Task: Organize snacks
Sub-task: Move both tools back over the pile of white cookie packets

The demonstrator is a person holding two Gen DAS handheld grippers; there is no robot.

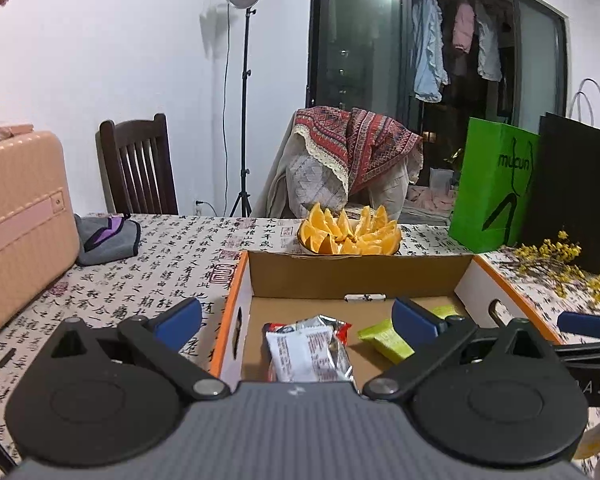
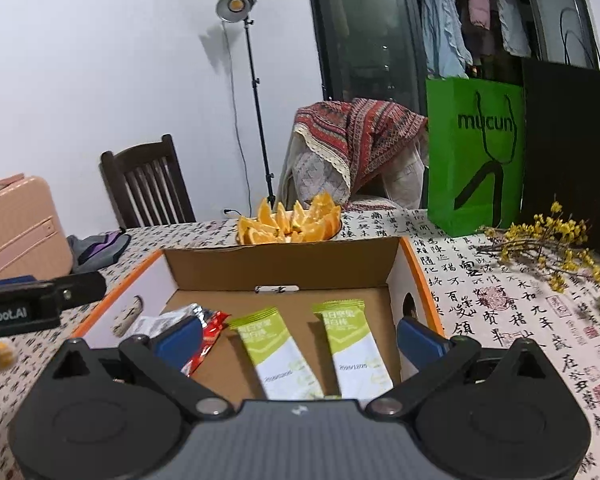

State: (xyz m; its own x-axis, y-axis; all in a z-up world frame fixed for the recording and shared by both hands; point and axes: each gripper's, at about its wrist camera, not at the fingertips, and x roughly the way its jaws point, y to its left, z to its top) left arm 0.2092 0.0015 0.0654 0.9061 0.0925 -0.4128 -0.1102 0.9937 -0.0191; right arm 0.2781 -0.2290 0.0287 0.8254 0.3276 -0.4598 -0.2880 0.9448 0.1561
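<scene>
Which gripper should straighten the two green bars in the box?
Right gripper, probably: it is open, with both green bars lying between its fingers. The left gripper faces the silver packet.

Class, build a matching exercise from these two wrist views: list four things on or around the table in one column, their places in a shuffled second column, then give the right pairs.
Things
1. silver and red snack packet
2. two green and white bars
3. orange wedges
4. green paper bag

Places
A. standing on the table, right of the cardboard box
B. in a bowl behind the box
C. on the box floor, left part
D. side by side on the box floor, right part

Pairs: 1-C, 2-D, 3-B, 4-A
</scene>
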